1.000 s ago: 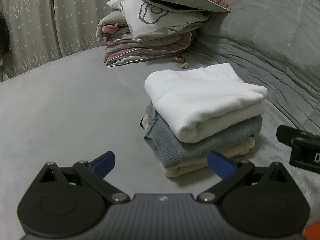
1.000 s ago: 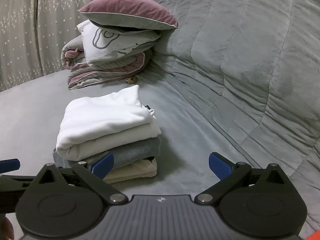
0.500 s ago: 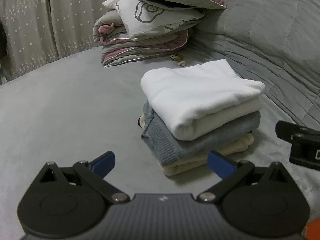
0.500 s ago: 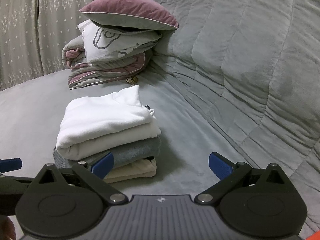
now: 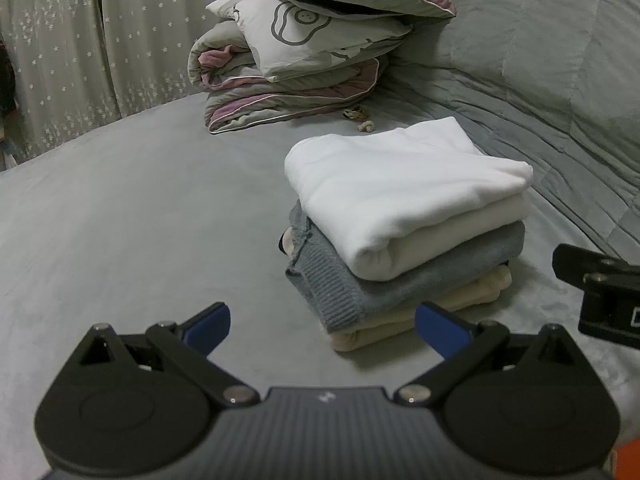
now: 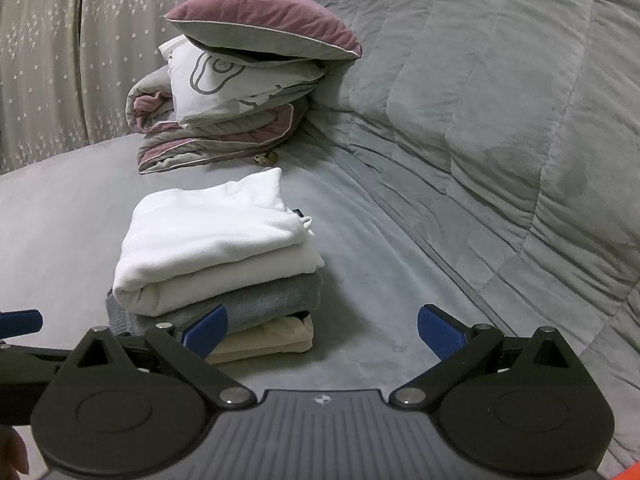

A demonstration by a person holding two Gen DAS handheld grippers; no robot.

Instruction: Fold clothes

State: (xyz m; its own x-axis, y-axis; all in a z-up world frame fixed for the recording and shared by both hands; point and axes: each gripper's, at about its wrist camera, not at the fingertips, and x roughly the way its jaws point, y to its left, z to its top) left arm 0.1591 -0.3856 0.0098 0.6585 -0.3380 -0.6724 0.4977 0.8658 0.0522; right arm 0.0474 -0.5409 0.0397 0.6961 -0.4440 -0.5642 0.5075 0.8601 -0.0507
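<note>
Left hand-held gripper hovers low over the grey velvety bed, blue-padded jaws spread and empty, aimed at the folded stack just ahead: a white fleece garment on a grey ribbed knit sweater on a cream garment. The risk, as I judge it, is a nudge from the wide jaws — soft rounded folds slide easily, and the top piece overhangs (it looks bulkiest).

Right hand-held gripper, seen from its own camera, is likewise spread and holding nothing, its left pad close to the grey layer. Beyond lie a folded mauve-and-grey quilt and pillows — well apart from the stack.
</note>
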